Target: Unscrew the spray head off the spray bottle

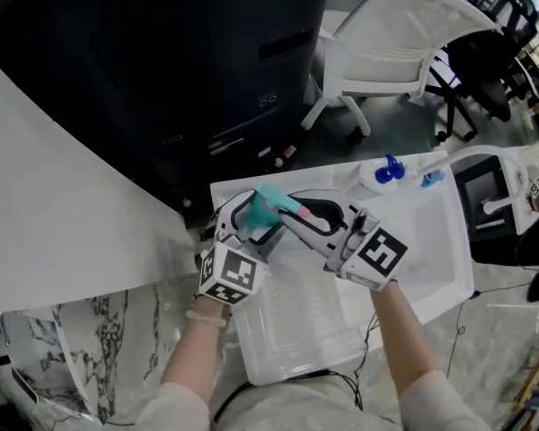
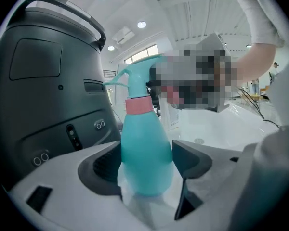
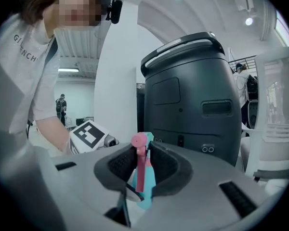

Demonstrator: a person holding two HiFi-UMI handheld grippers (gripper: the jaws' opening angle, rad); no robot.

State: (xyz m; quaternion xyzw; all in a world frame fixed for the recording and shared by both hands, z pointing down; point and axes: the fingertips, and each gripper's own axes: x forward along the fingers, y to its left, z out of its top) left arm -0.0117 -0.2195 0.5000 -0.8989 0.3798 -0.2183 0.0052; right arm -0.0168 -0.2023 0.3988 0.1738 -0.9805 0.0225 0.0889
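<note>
My left gripper [image 2: 147, 163] is clamped on the teal plastic spray bottle [image 2: 144, 150]. Its two dark pads press the lower, widest part of the body from either side, and the bottle runs straight out along the jaws. Above the grip the bottle narrows to a pink collar ring [image 2: 138, 105], and on that sits the teal spray head [image 2: 139, 73], its spout turned to the left in the left gripper view. My right gripper [image 3: 142, 163] is closed narrowly on that spray head [image 3: 140, 170]. In the right gripper view the round pink nozzle faces the camera, and the pink trigger runs down between the ribbed pads, which pinch the head on both sides. From the head view the left gripper [image 1: 251, 220] and the right gripper [image 1: 296, 212] meet nose to nose. The bottle [image 1: 266, 218] bridges them, body on the left and head on the right, held up off the white plastic tray [image 1: 436, 250] beneath. At the tray's far end lie small blue plastic pieces [image 1: 391, 170]. A large dark grey machine with a curved top handle [image 3: 192, 95] stands just behind the tray. A white chair [image 1: 386, 48] is farther back on the floor. A marble-patterned surface [image 1: 72, 362] lies at my lower left.
</note>
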